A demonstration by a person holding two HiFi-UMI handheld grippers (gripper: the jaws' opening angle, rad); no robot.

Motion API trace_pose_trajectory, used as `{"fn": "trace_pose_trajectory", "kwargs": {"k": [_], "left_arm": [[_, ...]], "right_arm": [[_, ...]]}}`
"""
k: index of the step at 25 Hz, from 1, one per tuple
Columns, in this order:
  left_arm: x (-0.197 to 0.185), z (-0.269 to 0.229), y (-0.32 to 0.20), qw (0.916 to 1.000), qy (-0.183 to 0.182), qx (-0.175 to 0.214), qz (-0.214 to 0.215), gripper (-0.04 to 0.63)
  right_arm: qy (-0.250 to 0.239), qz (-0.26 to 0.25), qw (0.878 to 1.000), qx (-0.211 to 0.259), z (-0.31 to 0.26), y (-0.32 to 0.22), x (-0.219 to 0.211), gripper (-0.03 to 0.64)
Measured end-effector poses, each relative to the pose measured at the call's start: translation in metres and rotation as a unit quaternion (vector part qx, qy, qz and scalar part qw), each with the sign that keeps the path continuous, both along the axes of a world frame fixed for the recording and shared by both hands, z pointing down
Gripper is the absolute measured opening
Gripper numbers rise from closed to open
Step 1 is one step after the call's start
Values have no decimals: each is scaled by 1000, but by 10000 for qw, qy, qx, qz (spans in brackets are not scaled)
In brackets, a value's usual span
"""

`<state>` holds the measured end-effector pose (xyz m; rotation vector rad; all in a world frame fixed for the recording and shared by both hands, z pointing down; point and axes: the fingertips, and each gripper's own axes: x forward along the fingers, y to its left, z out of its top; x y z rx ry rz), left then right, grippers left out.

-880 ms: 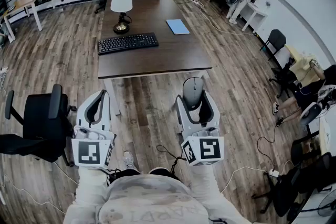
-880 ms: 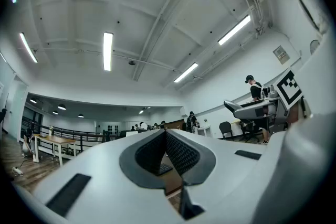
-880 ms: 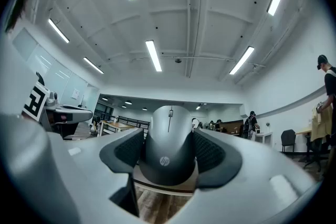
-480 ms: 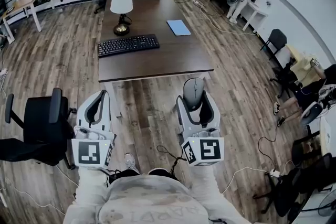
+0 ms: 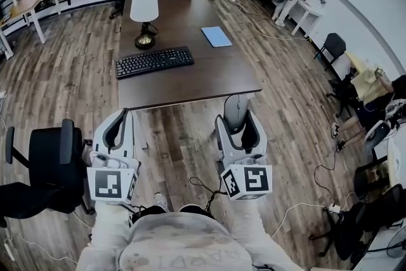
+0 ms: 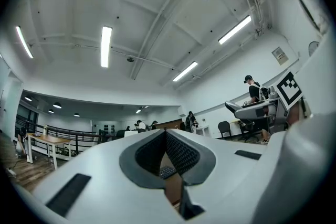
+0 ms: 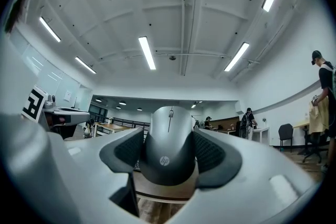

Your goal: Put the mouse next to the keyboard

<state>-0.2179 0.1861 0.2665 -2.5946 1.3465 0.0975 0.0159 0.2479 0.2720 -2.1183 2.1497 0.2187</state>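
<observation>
Placement is left: grey oval plastic mouse (image 7: 169,147) sits clamped in right gripper (image 5: 236,120) at dark wooden desk's (image 5: 190,82) near edge, well apart from black keyboard (image 5: 154,61); left gripper (image 5: 122,117) closed, empty.

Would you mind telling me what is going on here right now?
A person stands short of the dark table, a gripper in each hand. The right gripper clamps a grey mouse between its fingers; the left gripper is shut and empty. The keyboard lies on the table near a lamp; the mouse is not yet beside it.
</observation>
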Motion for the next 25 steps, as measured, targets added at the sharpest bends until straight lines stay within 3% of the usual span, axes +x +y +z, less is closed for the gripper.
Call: {"fn": "trace_pose_trajectory", "kwargs": {"k": [12, 25], "left_arm": [[-7, 1, -75, 9997, -23, 32, 248, 5], [-4, 12, -117, 9993, -6, -104, 345, 5]], "right_arm": [[-45, 296, 9996, 11, 4, -64, -8, 307], [-95, 448, 9989, -66, 11, -97, -5, 307]]}}
